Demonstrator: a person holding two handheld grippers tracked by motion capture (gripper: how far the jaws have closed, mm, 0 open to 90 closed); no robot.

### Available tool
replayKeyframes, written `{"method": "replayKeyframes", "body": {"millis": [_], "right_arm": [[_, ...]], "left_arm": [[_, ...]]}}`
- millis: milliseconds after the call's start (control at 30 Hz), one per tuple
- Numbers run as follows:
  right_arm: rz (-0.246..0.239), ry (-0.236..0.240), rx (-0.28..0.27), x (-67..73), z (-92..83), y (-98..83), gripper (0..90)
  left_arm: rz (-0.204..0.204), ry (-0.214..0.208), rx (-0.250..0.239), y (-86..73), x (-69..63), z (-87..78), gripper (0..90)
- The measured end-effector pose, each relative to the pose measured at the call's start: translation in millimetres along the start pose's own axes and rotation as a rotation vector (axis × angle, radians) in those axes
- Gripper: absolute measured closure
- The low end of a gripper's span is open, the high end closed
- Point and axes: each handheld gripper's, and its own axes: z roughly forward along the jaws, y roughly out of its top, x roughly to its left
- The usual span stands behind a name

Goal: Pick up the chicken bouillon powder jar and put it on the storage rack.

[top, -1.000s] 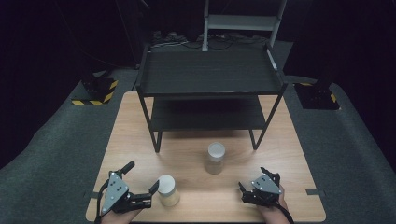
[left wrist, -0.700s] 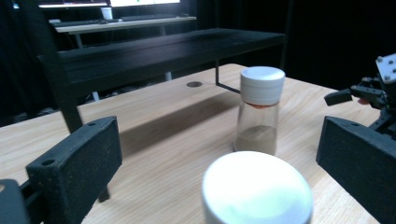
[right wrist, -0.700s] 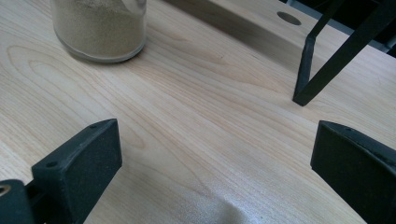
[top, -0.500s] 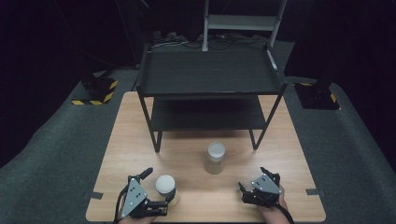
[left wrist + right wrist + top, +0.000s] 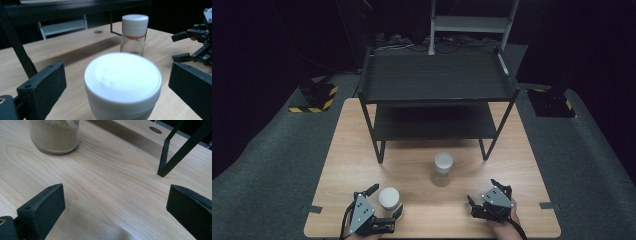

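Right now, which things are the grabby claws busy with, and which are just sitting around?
In the job:
- near white-lidded jar, standing between the open jaws of the left gripper
- left gripper, reaching around it

Just sitting there:
- second jar, farther up the table
- black shelf rack
- right gripper, open, holding nothing
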Motion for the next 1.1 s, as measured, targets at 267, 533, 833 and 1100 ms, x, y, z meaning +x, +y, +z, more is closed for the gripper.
{"method": "replayKeyframes", "body": {"millis": [267, 533, 833, 1100], "right_arm": [[0.001, 0.0, -0.002, 0.0, -0.2, -0.4, 1.0], [0.003, -0.001, -0.004, 0.2, -0.4, -0.7, 1.0], [0.007, 0.001, -0.006, -0.6, -0.4, -1.0, 1.0], [0.0, 0.001, -0.005, 0.0, -0.4, -0.9, 1.0]], "left_arm": [[-0.002, -0.022, 0.025, -7.5, 4.4, 3.4, 9.2], [0.001, -0.036, 0.013, -10.6, 7.7, 1.4, 24.7], [-0.011, -0.064, 0.012, -11.6, 14.6, -0.1, 33.3], [0.002, -0.059, 0.023, -7.7, 12.8, 0.1, 33.7]]}}
